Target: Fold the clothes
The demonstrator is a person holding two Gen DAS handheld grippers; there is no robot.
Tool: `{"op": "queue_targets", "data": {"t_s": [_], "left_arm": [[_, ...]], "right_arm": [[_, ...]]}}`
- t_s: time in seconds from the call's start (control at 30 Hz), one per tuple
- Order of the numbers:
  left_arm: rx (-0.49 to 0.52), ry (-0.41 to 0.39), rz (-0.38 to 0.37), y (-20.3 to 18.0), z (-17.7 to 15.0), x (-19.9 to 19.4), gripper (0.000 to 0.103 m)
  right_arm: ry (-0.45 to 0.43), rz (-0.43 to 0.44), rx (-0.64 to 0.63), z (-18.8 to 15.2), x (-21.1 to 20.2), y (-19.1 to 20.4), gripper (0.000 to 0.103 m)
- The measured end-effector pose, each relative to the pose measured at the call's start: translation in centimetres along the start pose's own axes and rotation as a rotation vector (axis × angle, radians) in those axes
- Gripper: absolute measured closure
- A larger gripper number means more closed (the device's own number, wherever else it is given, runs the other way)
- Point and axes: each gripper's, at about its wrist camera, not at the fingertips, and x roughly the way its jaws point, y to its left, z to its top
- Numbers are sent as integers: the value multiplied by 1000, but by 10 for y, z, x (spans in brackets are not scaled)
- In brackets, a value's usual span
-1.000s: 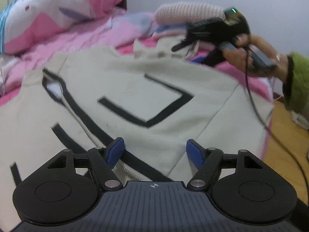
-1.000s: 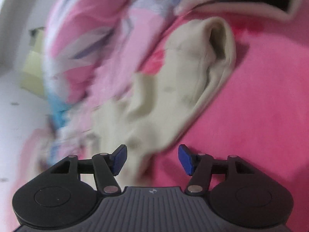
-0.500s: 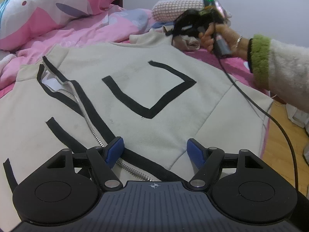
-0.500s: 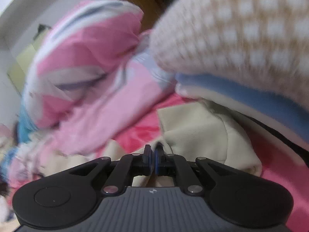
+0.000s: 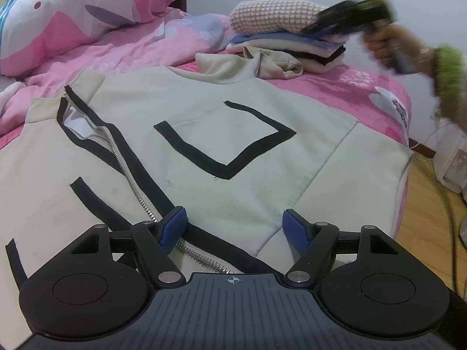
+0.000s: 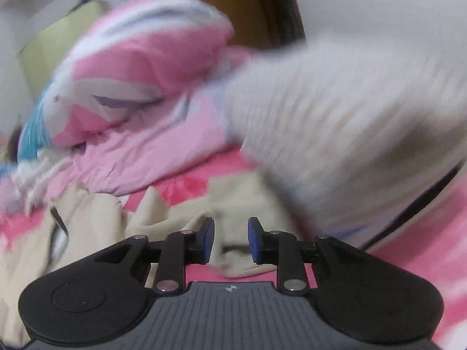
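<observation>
A beige zip jacket (image 5: 233, 145) with black trim lies spread, front up, on the pink bed. My left gripper (image 5: 235, 227) hovers open over its lower front, beside the zipper (image 5: 137, 192), with nothing between its fingers. One sleeve (image 5: 271, 64) lies bunched at the far edge. My right gripper (image 5: 315, 27) is blurred at the upper right, raised above that sleeve and held by a hand (image 5: 388, 43) in a green cuff. In the right wrist view, the right gripper (image 6: 230, 239) has its jaws opening, with nothing between them and the beige sleeve (image 6: 233, 204) below.
A stack of folded clothes (image 5: 292, 38) with a knitted piece on top sits beside the bunched sleeve, close to the right gripper (image 6: 350, 131). A pink patterned pillow (image 5: 81, 14) lies at the far left. The bed edge drops to wooden floor (image 5: 423, 218), where a cable (image 5: 449, 218) hangs.
The right gripper pinched the beige sleeve shut near the stack, then let go and rose to the right, with its jaws now parted. The left gripper has stayed still and open.
</observation>
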Motion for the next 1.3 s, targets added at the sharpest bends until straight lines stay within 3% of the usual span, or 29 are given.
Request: {"op": "queue_targets", "data": {"t_s": [0.1, 0.17, 0.27, 0.37, 0.5, 0.57, 0.63, 0.7, 0.83, 1.0, 1.17, 1.3], "left_arm": [[-1, 0, 1, 1, 0, 0, 29], [0, 1, 4, 0, 0, 1, 29], [2, 4, 13, -1, 0, 1, 28], [3, 6, 21, -1, 1, 0, 27], [-6, 9, 25, 0, 1, 0, 24], [-11, 10, 26, 1, 1, 0, 24], [-15, 6, 22, 1, 0, -1, 24], [-19, 4, 23, 1, 1, -2, 24], [-36, 10, 32, 3, 8, -11, 24], [-85, -67, 35, 7, 29, -22, 24], [-145, -71, 124, 10, 50, 12, 26], [-252, -27, 180, 27, 47, 41, 28]], "right_arm": [[-180, -90, -175, 19, -74, -3, 77], [-256, -86, -272, 26, -112, 1, 78], [-228, 50, -384, 18, -140, 20, 78], [-166, 177, -556, -21, -137, 64, 79], [-68, 403, -536, -83, -97, 104, 79], [23, 439, -514, -114, -66, 114, 79], [135, 405, -538, -143, -36, 117, 80], [83, 410, -537, -159, -35, 107, 80], [82, 412, -480, -143, -47, 103, 80], [6, 433, -437, -113, -47, 110, 80], [-40, 405, -419, -66, -17, 142, 79], [-14, 342, -278, -36, 23, 140, 78]]}}
